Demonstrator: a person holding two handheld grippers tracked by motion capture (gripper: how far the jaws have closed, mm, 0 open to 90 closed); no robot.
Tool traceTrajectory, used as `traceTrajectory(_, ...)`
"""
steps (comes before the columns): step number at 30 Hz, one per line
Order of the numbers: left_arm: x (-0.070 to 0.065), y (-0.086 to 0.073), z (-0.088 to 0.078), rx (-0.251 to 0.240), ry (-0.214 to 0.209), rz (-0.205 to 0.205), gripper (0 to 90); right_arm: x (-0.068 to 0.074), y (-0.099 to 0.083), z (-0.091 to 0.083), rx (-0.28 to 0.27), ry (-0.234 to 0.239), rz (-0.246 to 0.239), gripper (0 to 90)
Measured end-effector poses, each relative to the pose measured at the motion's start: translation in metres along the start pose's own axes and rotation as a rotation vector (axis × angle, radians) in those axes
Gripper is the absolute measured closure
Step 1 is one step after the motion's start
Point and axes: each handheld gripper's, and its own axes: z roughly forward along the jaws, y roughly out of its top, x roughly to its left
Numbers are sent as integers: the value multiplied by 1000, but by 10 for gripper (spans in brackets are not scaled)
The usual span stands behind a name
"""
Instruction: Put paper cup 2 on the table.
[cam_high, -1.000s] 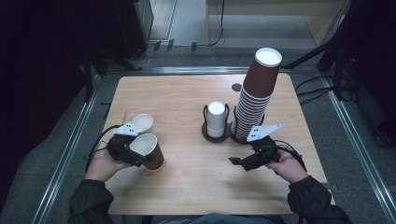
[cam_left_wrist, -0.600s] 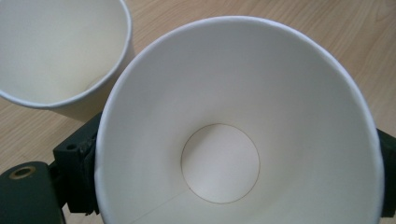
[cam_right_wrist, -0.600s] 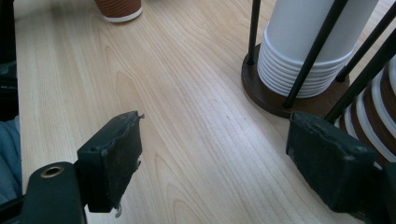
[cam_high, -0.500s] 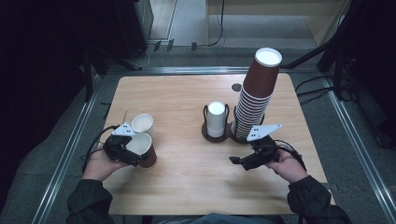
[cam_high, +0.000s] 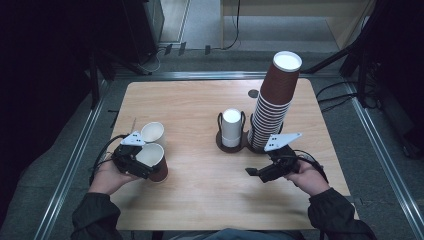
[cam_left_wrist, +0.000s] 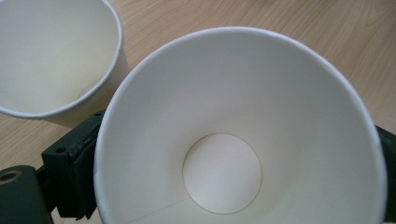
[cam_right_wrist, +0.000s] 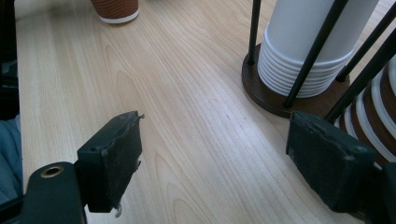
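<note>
The left gripper has just been opening around the brown cup, now upright on the tabletop at seven o'clock, likely released beside the white cup. The right gripper hangs released.

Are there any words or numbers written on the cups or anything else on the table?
No readable text anywhere.
Brown paper cup between the left gripper's jaws: plain, white inside.
White paper cup beside it: blank.
Tall stack of brown ribbed cups: no print visible.
Short stack of white cups in the black wire holder: blank.
Light wooden table: no labels.
</note>
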Motion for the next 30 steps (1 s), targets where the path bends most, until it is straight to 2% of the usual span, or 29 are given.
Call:
traceTrajectory(6,-2,0,-2,-11,-4,13,29,0,0,0,2,0,-3,186)
traceTrajectory(10,-3,1,-1,-8,-6,8,19,0,0,0,2,-2,-7,186)
traceTrajectory(15,-3,2,-5,-31,-2,-1,0,0,0,0,2,-2,-9,186)
traceTrajectory(16,-2,2,-6,-34,-17,-2,0,0,0,-1,2,-3,-8,186)
traceTrajectory(19,-3,3,-8,-45,-27,-5,0,0,0,-1,-1,-2,-8,186)
traceTrajectory(30,-5,9,-20,-75,-35,-9,0,-1,0,-1,2,-3,-9,186)
